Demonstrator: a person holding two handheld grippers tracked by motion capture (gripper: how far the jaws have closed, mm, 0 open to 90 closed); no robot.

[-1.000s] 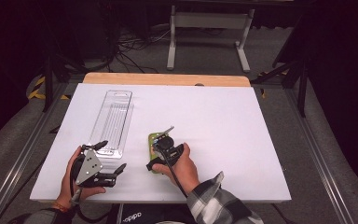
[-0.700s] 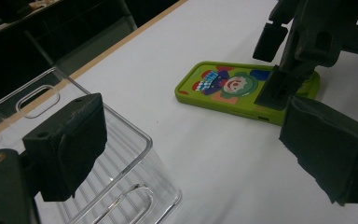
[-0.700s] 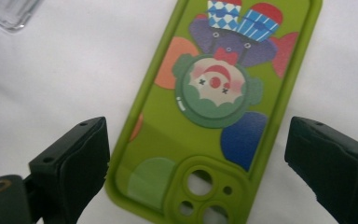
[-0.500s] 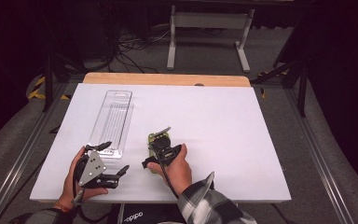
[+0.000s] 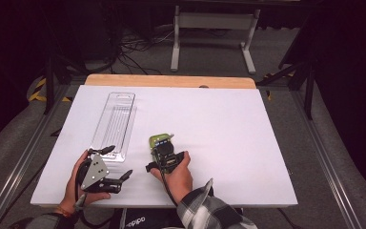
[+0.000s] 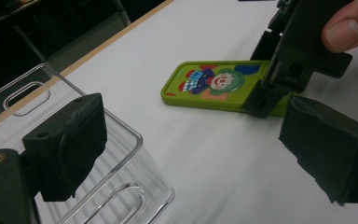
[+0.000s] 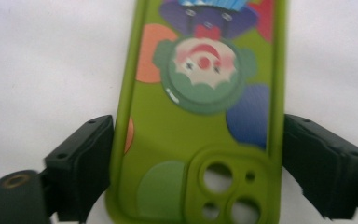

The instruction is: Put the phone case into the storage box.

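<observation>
Since a second ago the right hand-held gripper [image 5: 163, 151] has slid slightly toward the lower left of the high view along the green phone case [image 5: 159, 140], while the left hand-held gripper [image 5: 116, 162] has shifted only a little near the bottom left.

In the right gripper view the black jaws stand on either long edge of the case, the left pad touching the rim and the right one at or just beside it; this reads as clamped or nearly so, though I cannot tell for sure. The case lies flat on the white surface [image 5: 228, 138], just below the middle of the high view, camera end toward the person. The left hand-held gripper's jaws are wide apart and hold nothing, with the near corner of the clear tray [image 6: 121, 154] between them in its own view.

By my judgement the grasp on the case is only being taken: it is not lifted, and the tray at centre left of the high view holds nothing. If the tray is the goal, the carry and placing remain.

The case looks like soft matte rubber, rounded at its corners, printed with a clown face and coloured dots, with a raised block of round lens holes. The tray is hard, glossy, see-through plastic, long and ribbed on its floor, with a slot handle.
</observation>
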